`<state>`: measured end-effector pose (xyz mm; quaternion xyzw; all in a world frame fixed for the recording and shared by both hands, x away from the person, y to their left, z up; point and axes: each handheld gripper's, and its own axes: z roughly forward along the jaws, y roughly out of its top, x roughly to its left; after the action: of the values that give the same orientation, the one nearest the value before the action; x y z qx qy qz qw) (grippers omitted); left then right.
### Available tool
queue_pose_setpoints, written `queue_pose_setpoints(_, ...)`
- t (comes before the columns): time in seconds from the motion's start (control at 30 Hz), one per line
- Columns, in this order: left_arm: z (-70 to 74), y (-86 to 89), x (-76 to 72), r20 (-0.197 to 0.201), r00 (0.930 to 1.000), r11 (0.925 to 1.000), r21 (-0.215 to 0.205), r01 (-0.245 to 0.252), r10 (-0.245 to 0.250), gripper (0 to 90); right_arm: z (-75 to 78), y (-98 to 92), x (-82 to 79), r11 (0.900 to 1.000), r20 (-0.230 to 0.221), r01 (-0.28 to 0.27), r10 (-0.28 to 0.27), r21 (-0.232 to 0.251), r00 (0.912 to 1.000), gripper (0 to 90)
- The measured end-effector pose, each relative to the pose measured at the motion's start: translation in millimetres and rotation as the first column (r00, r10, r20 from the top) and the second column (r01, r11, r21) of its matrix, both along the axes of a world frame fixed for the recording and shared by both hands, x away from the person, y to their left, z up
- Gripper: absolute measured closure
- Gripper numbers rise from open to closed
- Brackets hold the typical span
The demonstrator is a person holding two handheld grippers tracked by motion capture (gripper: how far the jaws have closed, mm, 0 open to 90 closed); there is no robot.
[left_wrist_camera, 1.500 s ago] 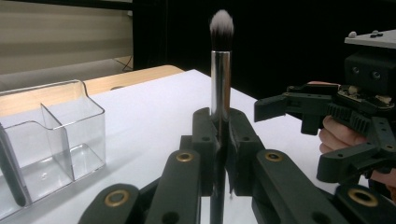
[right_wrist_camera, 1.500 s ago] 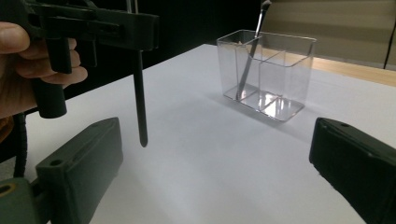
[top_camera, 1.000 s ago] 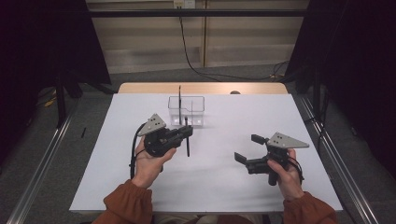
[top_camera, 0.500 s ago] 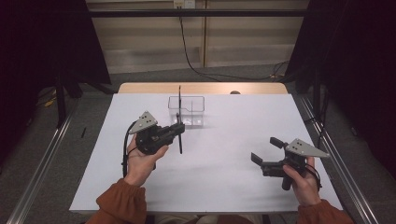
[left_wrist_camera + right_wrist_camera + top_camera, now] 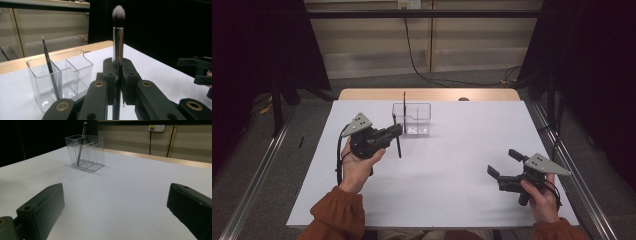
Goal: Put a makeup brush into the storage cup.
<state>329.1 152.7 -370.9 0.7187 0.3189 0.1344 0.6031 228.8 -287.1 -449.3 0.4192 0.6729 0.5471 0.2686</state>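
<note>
Brush (image 5: 118,37) shifted left, between left tongs (image 5: 117,75)

— What is being seen beyond the far edge of the table (image 5: 472,165)?
— A pale panelled wall (image 5: 472,45) is being lit dimly, with a black cable (image 5: 412,55) being hung down it from a socket (image 5: 408,4).
— And at the sides?
— Black curtains (image 5: 592,65) are being hung there; grey floor (image 5: 272,145) and metal rails (image 5: 257,185) are being shown below.

My left gripper (image 5: 117,82) hides the brush (image 5: 118,37) handle's middle, and its lower end runs off at 6 o'clock. My right gripper (image 5: 112,220) is cropped at 5 and 7 o'clock.
</note>
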Motion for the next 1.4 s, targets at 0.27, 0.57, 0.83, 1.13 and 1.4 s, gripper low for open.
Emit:
queue_pose_setpoints(0.27,10.4,8.6,4.6,0.012,0.9997,0.9998,0.004,-0.02,0.02,83.8,0.5,1.4,-2.7,1.0,0.019,0.002,-0.002,0.015,0.9998,0.0)
queue_pose_setpoints(0.57,17.5,13.0,25.0,0.007,0.9985,0.9984,-0.016,-0.054,0.054,83.8,0.7,0.2,-1.8,1.0,0.017,0.007,-0.007,0.023,0.9998,0.0)
queue_pose_setpoints(0.83,36.4,6.7,35.4,0.042,0.9973,0.998,-0.022,-0.059,0.06,83.8,0.7,0.2,-1.3,1.0,0.014,0.001,-0.001,0.023,0.9999,0.0)
queue_pose_setpoints(1.13,41.0,5.0,57.7,0.049,0.9947,0.9959,-0.007,-0.091,0.091,83.8,0.0,0.6,0.0,1.0,0.009,-0.006,0.006,0.027,0.9999,0.0)
queue_pose_setpoints(1.4,42.7,-0.6,72.7,0.043,0.9928,0.9937,0.001,-0.112,0.112,83.8,-0.1,1.1,-0.2,1.0,0.006,-0.013,0.013,0.025,0.9999,0.0)
